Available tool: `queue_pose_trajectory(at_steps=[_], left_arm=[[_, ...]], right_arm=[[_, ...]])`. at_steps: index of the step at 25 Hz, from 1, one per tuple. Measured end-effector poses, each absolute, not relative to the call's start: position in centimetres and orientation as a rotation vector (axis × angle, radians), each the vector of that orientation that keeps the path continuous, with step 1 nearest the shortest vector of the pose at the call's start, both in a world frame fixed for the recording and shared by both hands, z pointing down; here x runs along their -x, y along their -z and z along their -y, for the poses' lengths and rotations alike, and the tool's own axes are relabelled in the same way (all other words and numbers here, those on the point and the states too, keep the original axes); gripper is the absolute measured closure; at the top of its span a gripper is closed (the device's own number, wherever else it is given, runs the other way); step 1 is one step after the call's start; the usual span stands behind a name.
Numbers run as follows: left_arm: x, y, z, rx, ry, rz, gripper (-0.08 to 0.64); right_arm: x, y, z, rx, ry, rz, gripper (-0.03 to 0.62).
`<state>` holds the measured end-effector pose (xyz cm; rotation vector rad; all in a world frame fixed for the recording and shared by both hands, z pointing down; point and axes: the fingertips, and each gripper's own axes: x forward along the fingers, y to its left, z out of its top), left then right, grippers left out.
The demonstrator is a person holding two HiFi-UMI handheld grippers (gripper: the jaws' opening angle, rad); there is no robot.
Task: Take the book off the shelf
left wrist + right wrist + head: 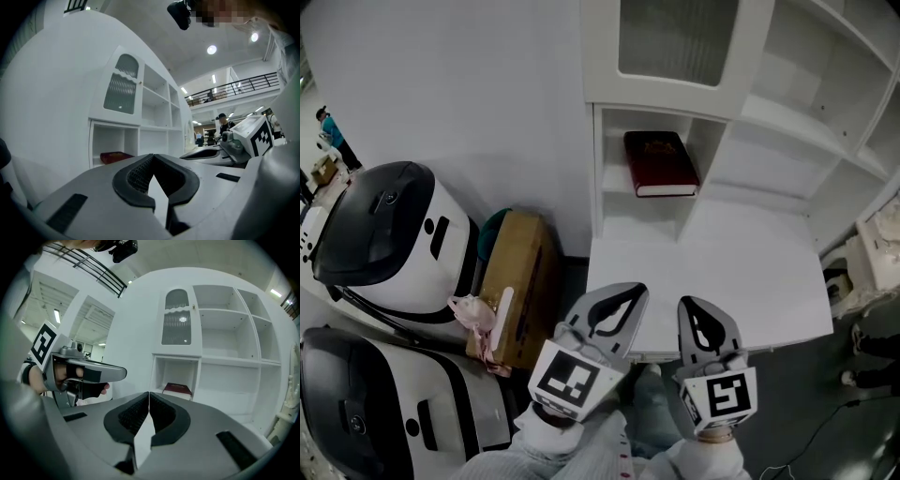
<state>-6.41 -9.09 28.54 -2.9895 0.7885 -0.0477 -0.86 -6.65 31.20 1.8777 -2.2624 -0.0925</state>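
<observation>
Shelf unit (769, 117) is white and split into open compartments, with a ribbed glass door (675, 37) closing the one at top left. The low cubby (710, 155) under that door holds the book (661, 164): dark red, lying flat on the cubby's inner shelf, page edge facing the grippers. A white counter (712, 281) juts out below the cubby.

The book is ahead of both grippers, beyond the counter, well apart from either. From the head view it sits roughly on the line between them. In the left gripper view it's ahead and left of the jaw tips; in the right gripper view it's ahead and a bit right of them, slightly above tip level.

Left gripper (623, 292): jaws pressed together, nothing pinched, touching nothing, tips over the near edge of the counter. Right gripper (698, 305): same, jaws closed tip to tip, empty, just beside the left one and pointing the same way at the unit.

Left of the left gripper, on the floor by the unit's side: a cardboard box (520, 281).
</observation>
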Motion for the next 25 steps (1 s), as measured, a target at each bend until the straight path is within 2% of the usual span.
queue_pose_trajectory(at_steps=[25], left_arm=[[-4.4, -28.4, 22.1, 2.782, 0.199, -1.071, 0.549]], right_arm=[[-11.1, -30.1, 21.3, -1.672, 0.206, 2.442, 0.577]])
